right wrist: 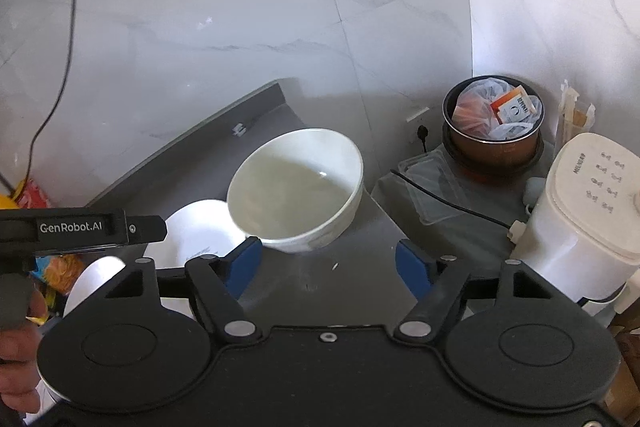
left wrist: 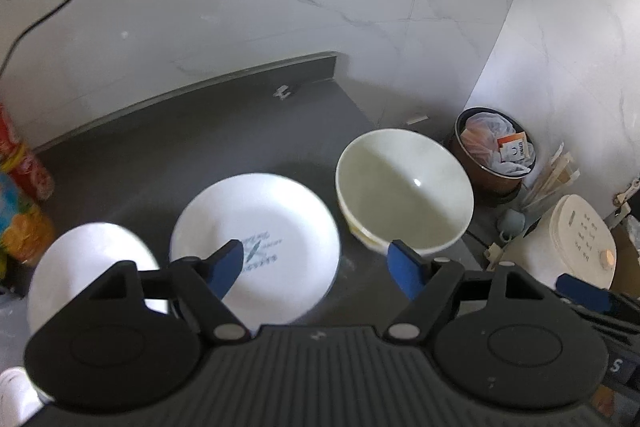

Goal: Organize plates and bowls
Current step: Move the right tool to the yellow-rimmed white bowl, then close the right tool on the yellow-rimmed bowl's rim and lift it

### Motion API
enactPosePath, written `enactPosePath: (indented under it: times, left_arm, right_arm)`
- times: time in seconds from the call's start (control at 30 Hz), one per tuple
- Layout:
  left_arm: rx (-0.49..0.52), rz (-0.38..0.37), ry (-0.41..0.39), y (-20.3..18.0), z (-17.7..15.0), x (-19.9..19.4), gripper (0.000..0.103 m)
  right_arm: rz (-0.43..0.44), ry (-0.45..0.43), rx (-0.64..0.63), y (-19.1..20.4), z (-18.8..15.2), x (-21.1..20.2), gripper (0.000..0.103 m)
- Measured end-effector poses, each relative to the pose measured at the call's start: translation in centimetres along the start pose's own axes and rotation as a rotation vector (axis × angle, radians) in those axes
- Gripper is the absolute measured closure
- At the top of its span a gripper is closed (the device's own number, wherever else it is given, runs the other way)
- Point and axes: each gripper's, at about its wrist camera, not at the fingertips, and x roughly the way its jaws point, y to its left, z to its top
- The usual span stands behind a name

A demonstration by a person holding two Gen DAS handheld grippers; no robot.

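Note:
A cream bowl (left wrist: 404,189) (right wrist: 296,191) stands upright at the right end of the dark grey counter (left wrist: 200,131) (right wrist: 352,239). Left of it lies a white plate with a grey print (left wrist: 256,243) (right wrist: 200,231), and further left a second white dish (left wrist: 92,267) (right wrist: 96,279), partly hidden by the gripper bodies. My left gripper (left wrist: 318,267) is open above the plate's right edge, holding nothing. My right gripper (right wrist: 328,265) is open just in front of the bowl, holding nothing. The left gripper's black body (right wrist: 80,227) shows at the left of the right wrist view, with a hand (right wrist: 16,359) below it.
A marble wall rises behind the counter, with a black cable (right wrist: 60,39) plugged in. Beyond the counter's right edge stand a brown bin with rubbish (left wrist: 494,151) (right wrist: 494,123) and a white appliance (left wrist: 576,243) (right wrist: 580,215). Colourful snack packs (left wrist: 24,195) sit at the far left.

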Motion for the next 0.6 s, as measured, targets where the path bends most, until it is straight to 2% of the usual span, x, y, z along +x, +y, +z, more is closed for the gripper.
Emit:
enactPosePath:
  times: [0.1,0.2,0.37,0.47,0.6]
  left_arm:
    - [0.008,-0.011,0.0,0.1,1.0,1.5,0.029]
    - [0.016,-0.021,0.022,0.1,1.8,3.1,0.036]
    - [0.023,-0.038,0.063,0.2,2.9,6.1,0.058]
    - [0.016,-0.042,0.083,0.4,3.5,7.8,0.067]
    - [0.004,-0.049,0.111,0.8,4.1,9.6,0.072]
  right_arm:
    - [-0.008,0.014,0.012,-0.1,0.7,1.6,0.034]
    - [-0.011,0.027,0.025,-0.4,1.3,3.0,0.037]
    - [-0.017,0.054,0.048,-1.2,2.1,5.3,0.045]
    - [-0.02,0.072,0.056,-1.6,2.5,6.7,0.05]
    - [-0.028,0.095,0.07,-1.7,2.9,8.4,0.058]
